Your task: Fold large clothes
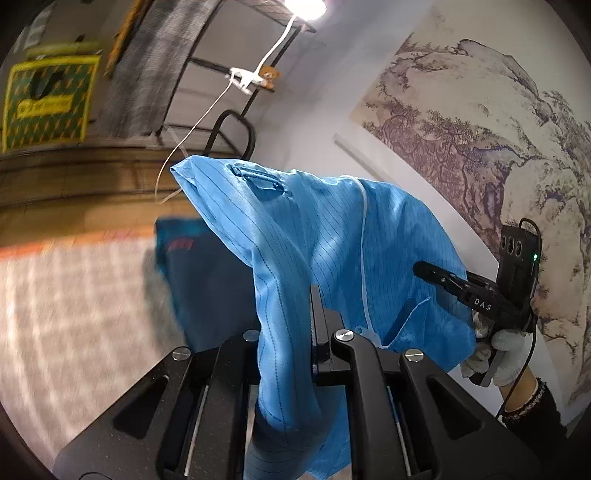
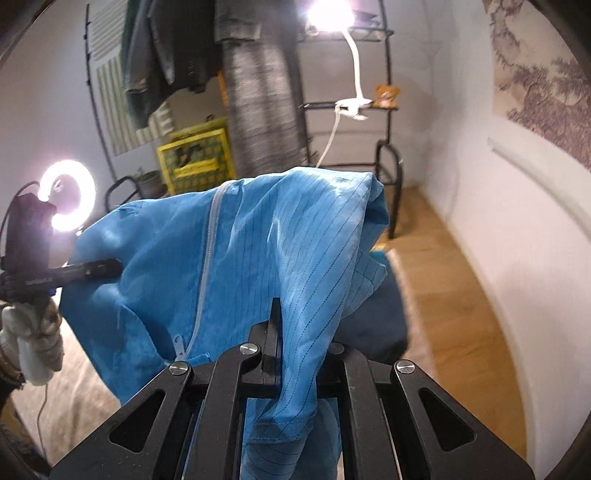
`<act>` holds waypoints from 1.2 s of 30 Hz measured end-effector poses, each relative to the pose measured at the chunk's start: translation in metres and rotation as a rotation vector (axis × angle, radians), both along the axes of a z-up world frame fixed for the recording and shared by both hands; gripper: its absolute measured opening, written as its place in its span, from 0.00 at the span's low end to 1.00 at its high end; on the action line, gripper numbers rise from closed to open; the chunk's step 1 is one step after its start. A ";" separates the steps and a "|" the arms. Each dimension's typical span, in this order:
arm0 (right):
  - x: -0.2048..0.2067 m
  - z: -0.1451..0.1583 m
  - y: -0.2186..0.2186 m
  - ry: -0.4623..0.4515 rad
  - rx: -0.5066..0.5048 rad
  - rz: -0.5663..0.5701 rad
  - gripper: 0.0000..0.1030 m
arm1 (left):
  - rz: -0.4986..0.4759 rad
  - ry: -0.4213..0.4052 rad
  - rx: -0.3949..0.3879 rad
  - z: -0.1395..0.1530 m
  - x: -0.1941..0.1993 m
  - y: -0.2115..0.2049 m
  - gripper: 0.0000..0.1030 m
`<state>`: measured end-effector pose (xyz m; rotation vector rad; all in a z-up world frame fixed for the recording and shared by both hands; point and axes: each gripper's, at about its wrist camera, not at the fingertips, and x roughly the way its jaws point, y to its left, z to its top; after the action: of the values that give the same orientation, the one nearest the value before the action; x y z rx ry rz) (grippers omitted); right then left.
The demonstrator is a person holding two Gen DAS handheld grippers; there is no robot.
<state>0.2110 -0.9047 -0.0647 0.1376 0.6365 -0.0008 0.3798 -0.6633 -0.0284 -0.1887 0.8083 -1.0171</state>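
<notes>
While both grippers gripped the blue garment, it hung lifted between them, off the surface.

Clamped on a fold of cloth, the left gripper [image 1: 317, 332] had its jaws drawn together, and the right gripper [image 2: 275, 332] pinched another edge the same way. From these two holds the blue garment [image 1: 314, 229] sagged between them, zipper [image 2: 208, 236] showing, above a dark blue cloth [image 1: 207, 280] and a pale rug [image 1: 74, 314]. Behind stood a black rack [image 2: 388, 155] with a lamp [image 2: 328, 14]. The step looked like carrying or spreading the garment; next it likely needed laying down flat, with both holds kept level and taut.
</notes>
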 end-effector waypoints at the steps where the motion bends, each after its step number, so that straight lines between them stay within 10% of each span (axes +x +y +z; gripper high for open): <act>1: 0.006 0.001 -0.007 -0.008 -0.006 -0.007 0.06 | 0.000 -0.012 0.000 0.001 0.007 -0.010 0.07; 15: 0.104 -0.065 -0.053 0.037 0.052 -0.022 0.08 | 0.109 -0.013 0.109 -0.062 0.087 -0.050 0.09; 20: 0.119 -0.081 -0.067 0.132 -0.091 -0.218 0.50 | 0.207 0.017 0.151 -0.076 0.103 -0.045 0.28; 23: 0.109 -0.084 -0.084 0.147 -0.089 -0.292 0.52 | 0.276 -0.013 0.163 -0.075 0.106 -0.037 0.47; 36: 0.060 -0.056 -0.094 0.139 -0.108 -0.401 0.54 | 0.289 -0.096 0.224 -0.018 0.058 0.013 0.47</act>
<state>0.2712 -0.9986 -0.1204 0.1595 0.7370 -0.4336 0.4377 -0.6505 -0.0468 -0.0615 0.7755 -0.6533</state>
